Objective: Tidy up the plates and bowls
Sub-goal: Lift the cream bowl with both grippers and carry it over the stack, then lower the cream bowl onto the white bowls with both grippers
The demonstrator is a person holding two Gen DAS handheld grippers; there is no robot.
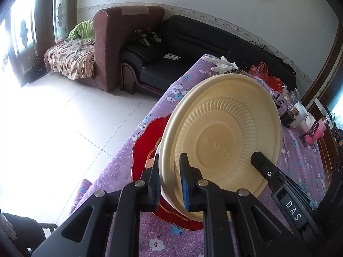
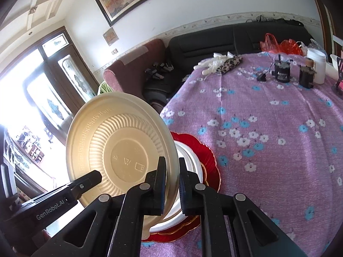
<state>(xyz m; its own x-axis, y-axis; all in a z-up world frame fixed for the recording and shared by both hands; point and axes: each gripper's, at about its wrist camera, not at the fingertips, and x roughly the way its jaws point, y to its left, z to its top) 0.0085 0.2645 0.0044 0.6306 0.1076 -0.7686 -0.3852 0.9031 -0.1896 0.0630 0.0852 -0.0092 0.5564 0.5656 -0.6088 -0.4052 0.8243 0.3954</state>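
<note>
A cream disposable bowl (image 1: pixel 223 141) is held tilted on edge above the table, its ribbed underside facing both cameras; it also shows in the right wrist view (image 2: pixel 120 145). My left gripper (image 1: pixel 170 182) is shut on its rim. My right gripper (image 2: pixel 172 182) is shut on the rim at the other side; its finger (image 1: pixel 270 173) shows in the left wrist view. Below lies a red scalloped plate (image 1: pixel 145 145) with white dishes (image 2: pixel 193 167) stacked on it, partly hidden by the bowl.
The table has a purple floral cloth (image 2: pixel 268 128). At its far end stand black motors (image 2: pixel 283 70), a white jar (image 2: pixel 317 64), gloves (image 2: pixel 214 62) and red bags (image 2: pixel 287 45). A black sofa (image 1: pixel 193 42) and a brown armchair (image 1: pixel 120 42) stand beyond.
</note>
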